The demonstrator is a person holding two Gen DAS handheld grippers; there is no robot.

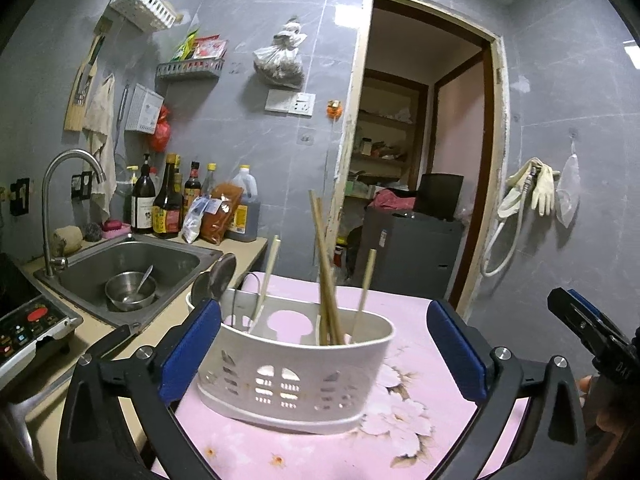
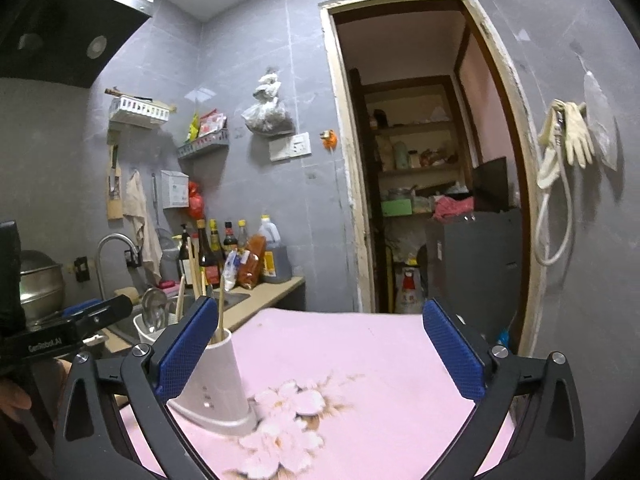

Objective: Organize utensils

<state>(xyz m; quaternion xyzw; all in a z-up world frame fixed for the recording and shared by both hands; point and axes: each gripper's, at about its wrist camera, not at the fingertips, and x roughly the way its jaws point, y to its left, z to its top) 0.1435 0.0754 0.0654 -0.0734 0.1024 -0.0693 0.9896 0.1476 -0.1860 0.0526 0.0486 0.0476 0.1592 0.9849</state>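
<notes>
A pink cloth with a pale flower print (image 1: pixel 404 420) covers the small table in the foreground, and on it stands a white slotted utensil holder (image 1: pixel 296 376), upright, near the table's left edge. Wooden chopsticks (image 1: pixel 326 272) lean out of its right part, and metal spoons (image 1: pixel 218 276) rise from its left end. The left gripper (image 1: pixel 324 350) has its blue-padded jaws spread wide on either side of the holder, with a gap at each pad, so nothing is clamped. The right gripper (image 2: pixel 320 354) is likewise spread wide over the cloth; in its view the holder (image 2: pixel 218 384) stands at the left pad, and whether the pad touches it cannot be told. To the left of the table runs a beige counter (image 1: pixel 240 248) with a steel sink (image 1: pixel 132 264); a metal bowl (image 1: pixel 130 290) with a spoon in it sits in the basin, under a curved faucet (image 1: pixel 68 184). Dark sauce bottles (image 1: pixel 168 204) and a large jug stand in a row against the grey tiled wall (image 1: pixel 256 128). On that wall hang white and grey racks, a cloth, a plastic bag (image 1: pixel 280 60) and a socket plate. An open doorway (image 1: pixel 424 148) beyond the table shows shelves and a dark cabinet. Pale rubber gloves (image 1: pixel 536 184) and a white hose hang on the wall to the right of it. A black range hood (image 2: pixel 60 24) fills the upper left of the right wrist view.
</notes>
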